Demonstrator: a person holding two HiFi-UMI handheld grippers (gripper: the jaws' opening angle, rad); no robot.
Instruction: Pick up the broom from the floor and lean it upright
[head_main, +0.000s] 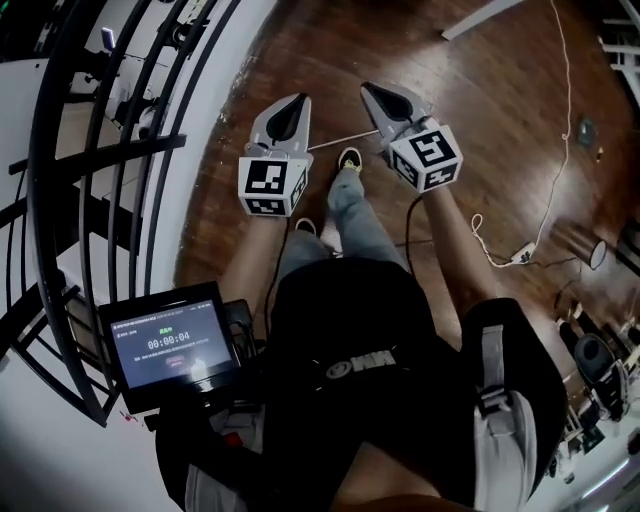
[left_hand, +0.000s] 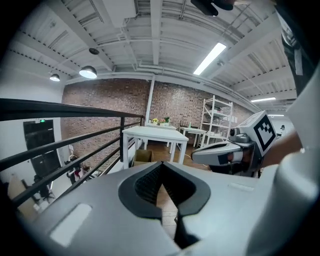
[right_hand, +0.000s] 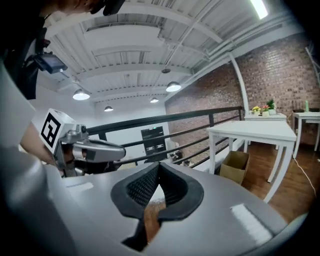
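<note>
Ok so this is right at the start, nothing picked up yet. I've got my left gripper (head_main: 296, 102) and right gripper (head_main: 370, 90) out in front of me side by side, noses tipped a bit downward. Both have their jaws pressed fully together with nothing in them; each gripper's own view just shows the black pads meeting at the tip, with bare floor showing under them. Makes sense to me, there's no reason to have them gaping while I'm just standing here lining up. Now the broom: from the head view the best candidate is a thin pale rod (head_main: 335, 143) lying flat on the wooden floor (head_main: 470, 110), running across between the two grippers just past my shoe (head_main: 349, 158). I'm guessing that's the handle, but I can't make out any bristles, so don't quote me. It's way down below the grippers, so I figure I'll need to bend, open one set of jaws and come in across the stick rather than along it. The black railing (head_main: 110, 150) is close on my left, which looks like the obvious thing to lean it against. There's also a white table (left_hand: 155, 134) with a cardboard box (left_hand: 142, 156) under it further off. One thing I'd watch is the white cable (head_main: 560, 150) trailing over the floor to my right.
</note>
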